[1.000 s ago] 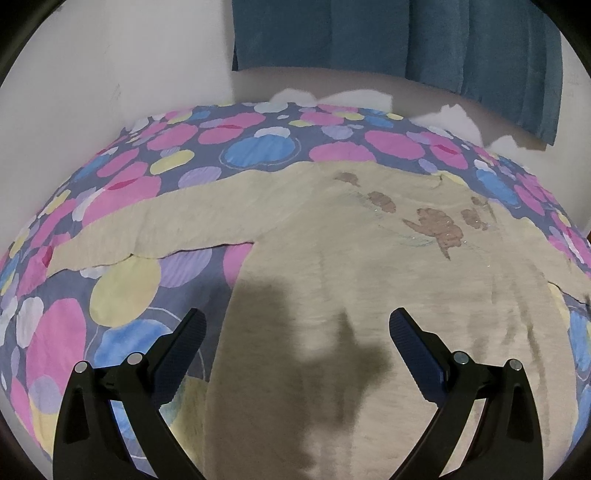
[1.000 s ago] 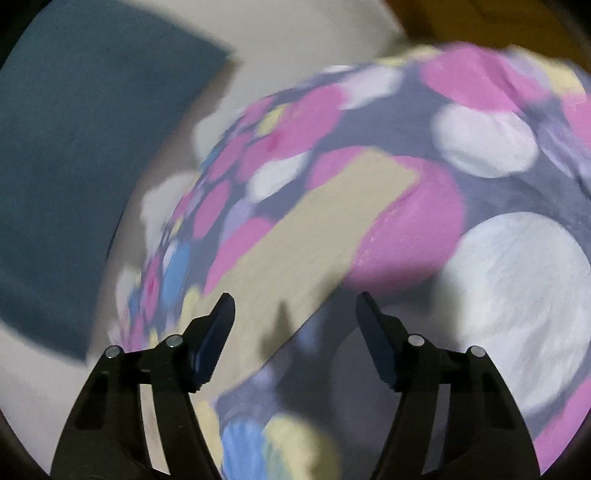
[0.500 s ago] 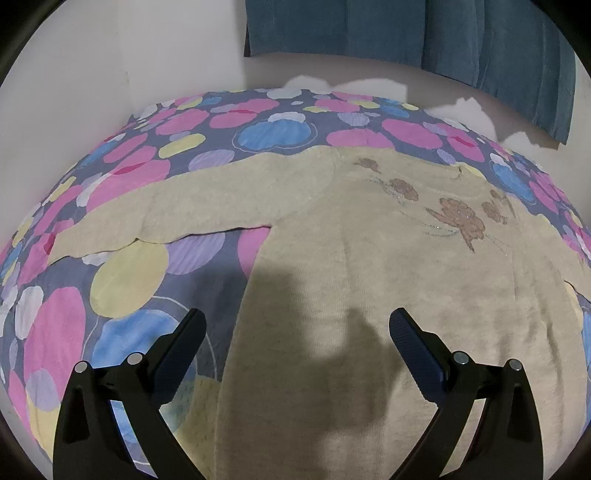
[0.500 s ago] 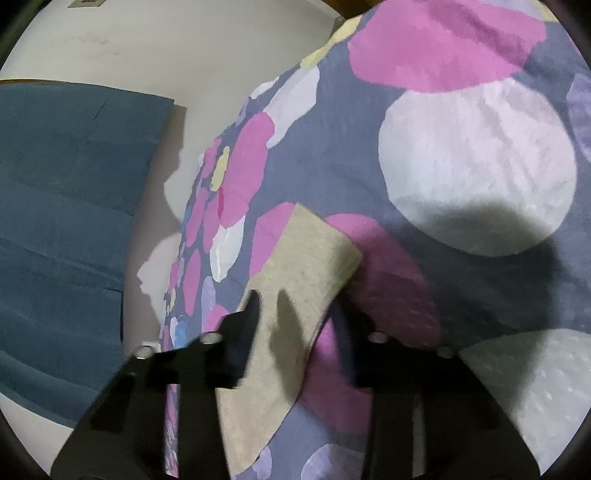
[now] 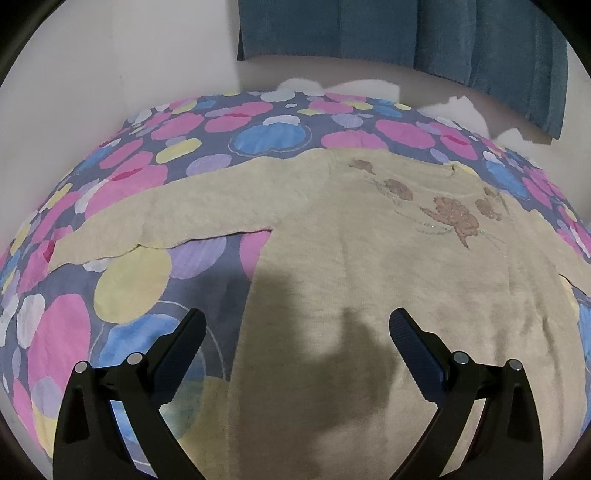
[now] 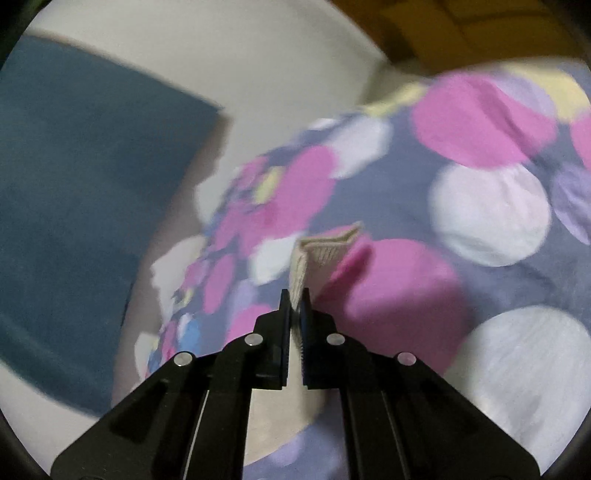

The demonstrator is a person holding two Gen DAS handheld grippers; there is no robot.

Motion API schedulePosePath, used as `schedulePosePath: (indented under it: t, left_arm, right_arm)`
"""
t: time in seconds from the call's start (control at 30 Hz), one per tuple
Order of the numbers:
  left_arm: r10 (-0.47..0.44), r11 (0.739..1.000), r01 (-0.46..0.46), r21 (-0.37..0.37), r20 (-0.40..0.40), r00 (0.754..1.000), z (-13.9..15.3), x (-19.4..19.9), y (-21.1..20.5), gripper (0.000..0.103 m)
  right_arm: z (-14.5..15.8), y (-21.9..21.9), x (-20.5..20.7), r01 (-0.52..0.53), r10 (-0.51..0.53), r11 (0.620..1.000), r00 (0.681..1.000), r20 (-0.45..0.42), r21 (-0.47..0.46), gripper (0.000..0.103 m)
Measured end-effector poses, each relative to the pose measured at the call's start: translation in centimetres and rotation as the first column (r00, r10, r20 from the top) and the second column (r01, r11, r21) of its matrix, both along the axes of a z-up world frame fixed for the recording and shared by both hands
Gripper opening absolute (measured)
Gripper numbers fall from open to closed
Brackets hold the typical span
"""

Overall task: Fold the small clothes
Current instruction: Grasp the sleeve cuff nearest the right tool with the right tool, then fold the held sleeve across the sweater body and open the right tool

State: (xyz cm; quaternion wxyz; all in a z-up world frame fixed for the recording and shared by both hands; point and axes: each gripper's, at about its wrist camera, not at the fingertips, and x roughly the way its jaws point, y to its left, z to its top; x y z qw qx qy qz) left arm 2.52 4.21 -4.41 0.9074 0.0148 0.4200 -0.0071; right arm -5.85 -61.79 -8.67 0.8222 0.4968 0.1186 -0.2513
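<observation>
Your left gripper [image 5: 295, 332] was wide open, nothing between the jaws, hovering above the beige sweater [image 5: 369, 266]. The sweater lay flat, front up, on the dotted bedspread [image 5: 122, 192], spread out directly ahead of and below that gripper. The hem end was nearest the tool and ran under both fingers; the right finger [image 5: 413, 350] sat over the body panel, the left finger [image 5: 177, 354] over the sweater's side edge and the bedspread beside it. The brown embroidered motif [image 5: 450, 218] on the chest was ahead and to the right of the tool, well apart from the fingertips. One sleeve [image 5: 177, 218] stretched away ahead-left of the gripper, flat on the bedspread, cuff end furthest left. The tool's shadow fell on the knit between the jaws. A teal curtain [image 5: 406, 33] hung on the wall beyond the bed.

Your right gripper [image 6: 294, 295] was clamped fully together on the sleeve cuff [image 6: 321, 251]. The beige ribbed fabric was pinched between the pads and stuck out just ahead of the fingertips, folded over on itself and lifted off the bedspread [image 6: 480, 218]. The rest of that sleeve ran back under the tool, mostly hidden by the fingers. The bedspread lay ahead and to the right of the tool, and the curtain [image 6: 92, 184] to the left. That view was motion-blurred, so detail beyond the cuff was unclear.
</observation>
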Motion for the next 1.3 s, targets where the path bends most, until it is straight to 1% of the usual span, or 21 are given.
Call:
schedulePosePath:
  t: [0.1,0.13,0.17,0.2,0.23,0.3,0.37,0.43,0.53,0.57,0.67,0.77,0.87,1.03,1.07,1.17,1.3]
  left_arm:
    - [0.006,1.0,-0.006,0.001,0.012,1.0,0.5,-0.2,0.8,0.099]
    - [0.012,1.0,-0.011,-0.001,0.018,1.0,0.8,-0.3,1.2,0.099]
    - [0.018,1.0,-0.018,-0.002,0.024,1.0,1.0,-0.3,1.5,0.099]
    - [0.028,1.0,-0.028,-0.003,0.031,0.999,1.2,-0.4,2.1,0.099]
    - [0.035,0.999,-0.035,-0.006,0.035,0.999,1.3,-0.5,2.5,0.099]
    - [0.051,0.999,-0.05,-0.015,0.04,0.998,1.5,-0.7,3.5,0.099]
    - [0.064,0.998,-0.063,-0.019,0.045,0.997,1.7,-0.9,4.3,0.099]
    - [0.08,0.997,-0.079,-0.027,0.047,0.996,1.8,-1.1,5.4,0.099]
    - [0.095,0.995,-0.093,-0.037,0.051,0.994,2.0,-1.3,6.3,0.099]
    - [0.098,0.995,-0.096,-0.038,0.055,0.994,2.1,-1.4,6.5,0.099]
    - [0.113,0.993,-0.11,-0.046,0.064,0.992,2.5,-1.5,7.2,0.099]
    - [0.121,0.991,-0.117,-0.06,0.066,0.99,2.7,-1.5,7.6,0.099]
    - [0.122,0.991,-0.117,-0.061,0.069,0.99,2.7,-1.5,7.8,0.099]
    - [0.127,0.99,-0.122,-0.068,0.065,0.99,2.7,-1.4,8.1,0.099]
    - [0.128,0.99,-0.124,-0.07,0.063,0.99,2.6,-1.4,8.2,0.099]
    - [0.13,0.99,-0.125,-0.07,0.059,0.99,2.5,-1.4,8.3,0.099]
    - [0.124,0.99,-0.12,-0.071,0.054,0.991,2.3,-1.3,8.1,0.099]
  right_arm:
    - [3.8,4.3,2.3,-0.103,0.106,0.988,0.994,0.023,-0.111,0.004]
    - [5.0,5.8,3.4,-0.136,0.141,0.98,0.99,0.026,-0.143,0.004]
    - [6.4,8.2,4.8,-0.188,0.197,0.964,0.98,0.028,-0.189,0.004]
    - [7.2,9.7,5.9,-0.218,0.228,0.953,0.973,0.028,-0.212,0.004]
    - [8.2,12.0,7.3,-0.268,0.283,0.932,0.959,0.029,-0.243,0.004]
    - [9.5,15.4,10.2,-0.34,0.36,0.901,0.933,0.027,-0.269,0.004]
    - [10.2,19.9,12.7,-0.421,0.445,0.86,0.895,0.018,-0.289,0.004]
    - [10.4,23.7,15.2,-0.482,0.506,0.82,0.863,-0.004,-0.307,0.004]
    - [9.7,31.0,18.7,-0.59,0.608,0.739,0.792,-0.054,-0.326,0.004]
    - [9.3,32.9,19.2,-0.613,0.63,0.719,0.774,-0.065,-0.328,0.004]
    - [7.6,39.3,20.9,-0.7,0.707,0.635,0.697,-0.12,-0.325,0.004]
    - [5.7,44.2,22.2,-0.763,0.755,0.563,0.631,-0.179,-0.316,0.004]
    - [3.7,48.4,22.9,-0.811,0.785,0.5,0.573,-0.238,-0.303,0.004]
    - [1.3,51.2,23.4,-0.848,0.801,0.44,0.519,-0.298,-0.295,0.004]
    - [0.9,51.6,23.5,-0.858,0.806,0.426,0.505,-0.309,-0.288,0.004]
    - [-0.3,51.8,23.8,-0.869,0.81,0.411,0.487,-0.328,-0.275,0.004]
    - [-1.4,52.2,24.1,-0.888,0.817,0.384,0.454,-0.355,-0.252,0.004]
